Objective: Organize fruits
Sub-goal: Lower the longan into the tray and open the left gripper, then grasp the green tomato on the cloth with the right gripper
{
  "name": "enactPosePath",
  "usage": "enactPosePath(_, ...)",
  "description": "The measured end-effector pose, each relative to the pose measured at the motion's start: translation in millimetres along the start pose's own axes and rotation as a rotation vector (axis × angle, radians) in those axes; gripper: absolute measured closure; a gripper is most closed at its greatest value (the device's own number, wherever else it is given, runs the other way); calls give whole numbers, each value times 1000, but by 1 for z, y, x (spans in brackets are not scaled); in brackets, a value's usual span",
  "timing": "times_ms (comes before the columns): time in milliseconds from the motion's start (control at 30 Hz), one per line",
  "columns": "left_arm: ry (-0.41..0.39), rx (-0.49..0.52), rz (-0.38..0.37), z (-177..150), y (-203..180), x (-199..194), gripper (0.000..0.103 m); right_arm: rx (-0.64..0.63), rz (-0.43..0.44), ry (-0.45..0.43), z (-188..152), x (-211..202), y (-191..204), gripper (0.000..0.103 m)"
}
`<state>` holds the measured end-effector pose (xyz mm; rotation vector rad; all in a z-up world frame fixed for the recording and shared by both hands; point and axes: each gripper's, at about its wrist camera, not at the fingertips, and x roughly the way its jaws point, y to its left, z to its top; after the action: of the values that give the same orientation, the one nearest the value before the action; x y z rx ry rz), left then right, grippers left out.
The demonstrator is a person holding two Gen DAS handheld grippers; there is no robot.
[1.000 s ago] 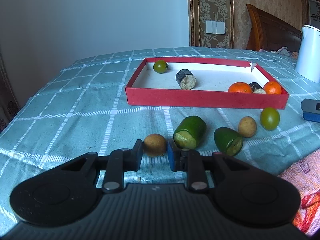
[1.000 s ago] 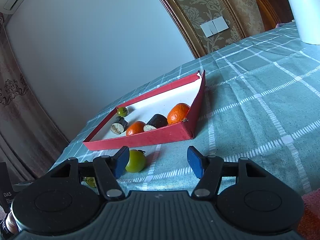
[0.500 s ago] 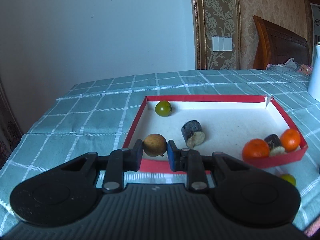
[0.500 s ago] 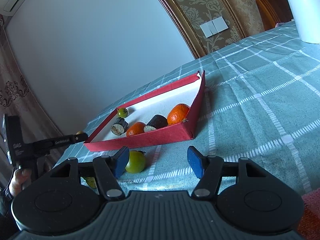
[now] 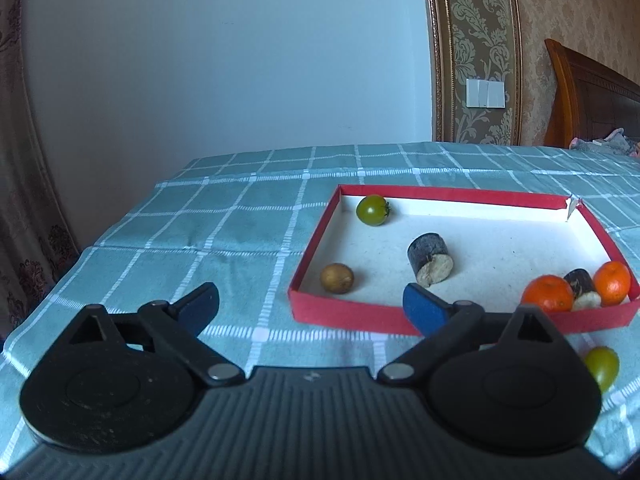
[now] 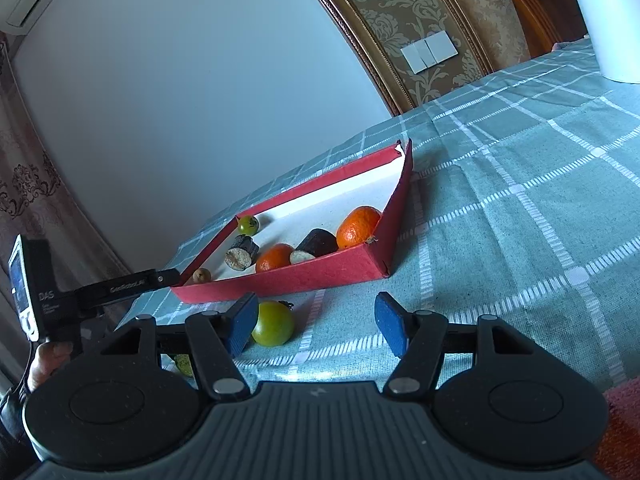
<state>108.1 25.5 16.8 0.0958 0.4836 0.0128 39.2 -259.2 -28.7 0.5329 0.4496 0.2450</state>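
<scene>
A red tray (image 5: 340, 314) with a white floor lies on the checked cloth. In it are a small brown fruit (image 5: 337, 278) at the near left corner, a green tomato (image 5: 373, 210), a dark cut cylinder (image 5: 430, 253), two oranges (image 5: 547, 293) and another dark piece (image 5: 582, 289). My left gripper (image 5: 310, 308) is open and empty just before the tray's near wall. My right gripper (image 6: 314, 326) is open and empty, with a green tomato (image 6: 273, 323) beside its left finger, outside the tray (image 6: 304, 276). The left gripper's body (image 6: 120, 286) shows at the tray's corner.
A green tomato (image 5: 603, 366) lies on the cloth at the lower right of the left wrist view. A white kettle (image 6: 600, 20) stands at the far right. A small green piece (image 6: 183, 364) shows behind my right gripper's left finger. A red towel edge (image 6: 620, 420) is at the lower right.
My left gripper carried the brown fruit from the cloth up over the tray, opened and let it go. The fruit now rests in the tray's near left corner. The right gripper has stayed still.
</scene>
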Motion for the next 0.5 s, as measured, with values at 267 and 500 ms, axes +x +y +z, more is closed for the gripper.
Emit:
enactPosePath(267, -27, -92, -36, -43, 25, -58, 0, -140, -23, 60, -1, 10, 22, 39)
enactPosePath(500, -58, -107, -52, -68, 25, -65, 0, -363, -57, 133, 1, 30, 59, 39)
